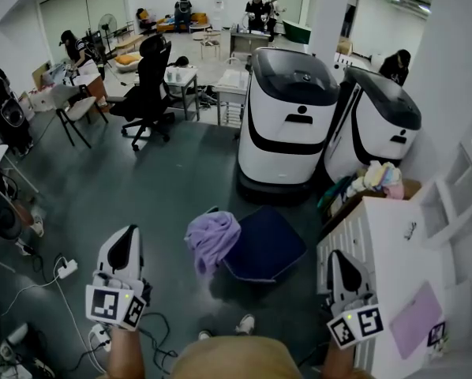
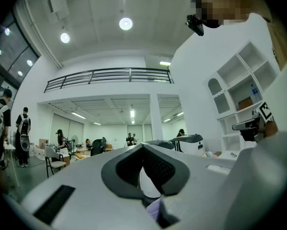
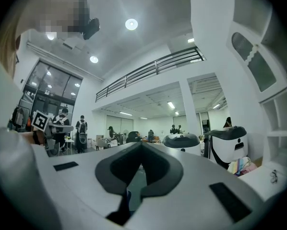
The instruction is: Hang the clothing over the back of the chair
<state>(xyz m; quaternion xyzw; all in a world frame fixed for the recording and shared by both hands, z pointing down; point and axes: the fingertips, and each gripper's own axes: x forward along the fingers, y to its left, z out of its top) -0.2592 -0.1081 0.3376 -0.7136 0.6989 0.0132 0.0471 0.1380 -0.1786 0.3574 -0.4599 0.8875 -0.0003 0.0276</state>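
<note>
Clothing: a lavender garment (image 1: 212, 239) was seen bunched over the left edge of a dark blue chair (image 1: 267, 247), with a fold hanging toward the floor.
Chair part beneath: it was covered by the cloth and could not be made out.
Left gripper (image 1: 124, 239): it was held near the garment and apart from it, with the jaws clenched on nothing.
Right gripper (image 1: 342, 260): it was held beside a white shelf unit (image 1: 394, 243), with the jaws closed and nothing between them.
Writing: only square markers were shown on the gripper cubes; a dark mark on the shelf unit was too small to be read.
Surface: a dark grey floor (image 1: 141, 188) was crossed by cables at the lower left.
Room: two white machines (image 1: 287, 117) were parked behind the chair, and coloured cloths (image 1: 374, 178) were piled beside them.
</note>
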